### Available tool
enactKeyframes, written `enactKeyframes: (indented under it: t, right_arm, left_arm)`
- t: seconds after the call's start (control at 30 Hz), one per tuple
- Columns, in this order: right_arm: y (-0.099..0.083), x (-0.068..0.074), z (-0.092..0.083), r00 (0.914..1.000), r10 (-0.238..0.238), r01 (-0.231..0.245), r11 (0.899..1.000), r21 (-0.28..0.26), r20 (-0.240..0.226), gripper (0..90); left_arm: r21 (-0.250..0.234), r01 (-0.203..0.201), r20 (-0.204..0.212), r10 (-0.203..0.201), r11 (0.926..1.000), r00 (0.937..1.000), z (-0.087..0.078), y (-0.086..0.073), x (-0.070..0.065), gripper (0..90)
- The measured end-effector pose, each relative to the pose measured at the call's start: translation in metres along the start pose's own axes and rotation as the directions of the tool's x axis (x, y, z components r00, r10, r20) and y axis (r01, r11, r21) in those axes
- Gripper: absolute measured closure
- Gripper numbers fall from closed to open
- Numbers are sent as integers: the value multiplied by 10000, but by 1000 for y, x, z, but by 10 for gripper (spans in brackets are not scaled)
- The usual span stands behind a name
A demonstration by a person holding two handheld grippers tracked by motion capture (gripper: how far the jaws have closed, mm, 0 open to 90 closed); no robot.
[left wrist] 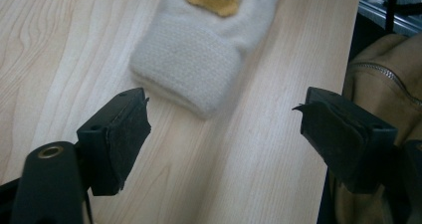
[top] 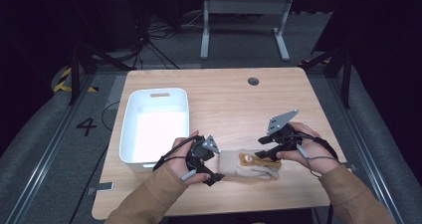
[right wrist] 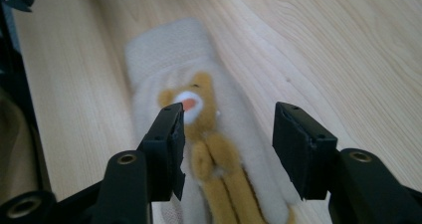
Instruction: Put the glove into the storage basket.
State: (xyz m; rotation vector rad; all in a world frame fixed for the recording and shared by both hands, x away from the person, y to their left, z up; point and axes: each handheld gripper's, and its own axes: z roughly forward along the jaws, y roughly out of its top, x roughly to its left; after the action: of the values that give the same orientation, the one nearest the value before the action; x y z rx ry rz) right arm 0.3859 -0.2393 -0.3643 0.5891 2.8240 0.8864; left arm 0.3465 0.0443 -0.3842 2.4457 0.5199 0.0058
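The right gripper [top: 266, 153] hides the cream mitten's [top: 239, 165] tip; its long axis runs left-right, lower centre, cuff leftward. Both grippers' fingers gape, holding nothing; left gripper [top: 211, 171] beside the cuff.

The light wooden table [top: 234, 104] carried a white bin [top: 155, 124] on its left side and a cream mitten [top: 249, 165] with a yellow bear near its near edge.

One cream knitted mitten with a tan bear appliqué [top: 249, 163] — just one. One white rectangular plastic bin [top: 130, 129], two black two-jaw grippers — left [top: 215, 172], right [top: 263, 153].
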Motion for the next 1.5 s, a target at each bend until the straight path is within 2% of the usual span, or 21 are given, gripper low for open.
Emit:
enactKeyframes:
  t: [0.1, 0.23, 0.37, 0.4, 0.43, 0.5, 0.53, 0.57, 0.67, 0.8, 0.83, 0.9, 0.97, 1.03, 1.1, 1.17, 1.2, 1.23, 1.3, 1.4, 1.5]
  right_arm:
    - [-10, -3, -6, 9957, 292, -276, 9994, -193, 878, 461]
    - [-21, -3, -10, 9954, 617, -575, 9967, -580, 734, 470]
    - [-41, -7, -15, 9891, 804, -644, 9897, -1281, 1235, 445]
    - [-41, -7, -15, 9891, 804, -644, 9897, -1281, 1235, 445]
    - [-47, -13, -15, 9851, 1241, -1105, 9872, -1147, 1193, 420]
    - [-48, -14, -16, 9840, 1264, -1137, 9881, -1032, 1259, 430]
    - [-53, -18, -22, 9747, 1614, -1461, 9836, -1062, 1546, 408]
    - [-54, -20, -23, 9722, 1745, -1593, 9816, -1051, 1563, 405]
    - [-58, -24, -32, 9667, 1999, -1805, 9753, -1276, 1600, 420]
    - [-64, -31, -40, 9560, 2485, -2315, 9655, -1194, 1560, 420]
    - [-70, -36, -45, 9440, 2860, -2671, 9551, -1280, 1645, 385]
    - [-73, -39, -48, 9279, 3168, -2902, 9447, -1526, 1966, 338]
    - [-76, -42, -50, 9163, 3276, -2932, 9405, -1716, 2304, 290]
    - [-80, -45, -52, 9008, 3563, -3138, 9293, -1948, 2484, 254]
    - [-82, -47, -53, 8958, 3645, -3182, 9255, -2057, 2544, 251]
    - [-87, -50, -55, 8736, 3952, -3512, 9159, -1943, 2839, 302]
    - [-94, -54, -59, 8591, 4253, -3802, 9028, -2012, 2848, 368]
    - [-97, -55, -61, 8541, 4373, -3861, 8958, -2201, 2817, 380]
    - [-104, -59, -64, 8554, 4523, -3942, 8846, -2491, 2526, 411]
    - [-110, -63, -67, 8521, 4540, -3939, 8839, -2522, 2603, 426]
    - [-119, -69, -67, 8495, 4401, -3732, 8911, -2581, 2910, 435]
  left_arm:
    - [-5, 224, -143, -224, 9997, 9996, 2, 1, 1, 216]
    - [292, 372, -468, -358, 9989, 9983, 4, 1, 1, 225]
    - [291, 471, -501, -456, 9985, 9977, 7, 5, -1, 225]
    - [291, 471, -501, -456, 9985, 9977, 7, 5, -1, 225]
    - [289, 471, -557, -454, 9985, 9974, 9, 8, -1, 224]
    - [314, 541, -509, -525, 9980, 9973, 10, 10, 0, 226]
    - [551, 822, -680, -784, 9951, 9946, 12, 13, 2, 226]
    - [467, 876, -736, -840, 9951, 9937, 13, 15, 2, 228]
    - [405, 897, -473, -877, 9951, 9950, 16, 20, 3, 233]
    - [329, 943, -430, -928, 9950, 9948, 18, 25, 5, 229]
    - [337, 951, -373, -938, 9949, 9949, 19, 28, 7, 229]
    - [444, 1014, -286, -1002, 9938, 9946, 19, 30, 8, 271]
    - [378, 1050, -200, -1043, 9938, 9943, 20, 32, 10, 271]
    - [259, 953, -186, -948, 9951, 9953, 21, 33, 11, 272]
    - [264, 927, -194, -922, 9953, 9956, 20, 32, 12, 286]
    - [246, 977, -206, -972, 9949, 9951, 19, 32, 13, 323]
    - [176, 996, -181, -993, 9949, 9949, 18, 32, 14, 350]
    - [117, 1014, -120, -1012, 9948, 9948, 18, 32, 13, 355]
    - [38, 923, -50, -923, 9957, 9957, 18, 32, 12, 356]
    - [-20, 817, -22, -817, 9967, 9967, 20, 32, 12, 349]
    - [-94, 632, -140, -633, 9980, 9979, 23, 33, 11, 327]
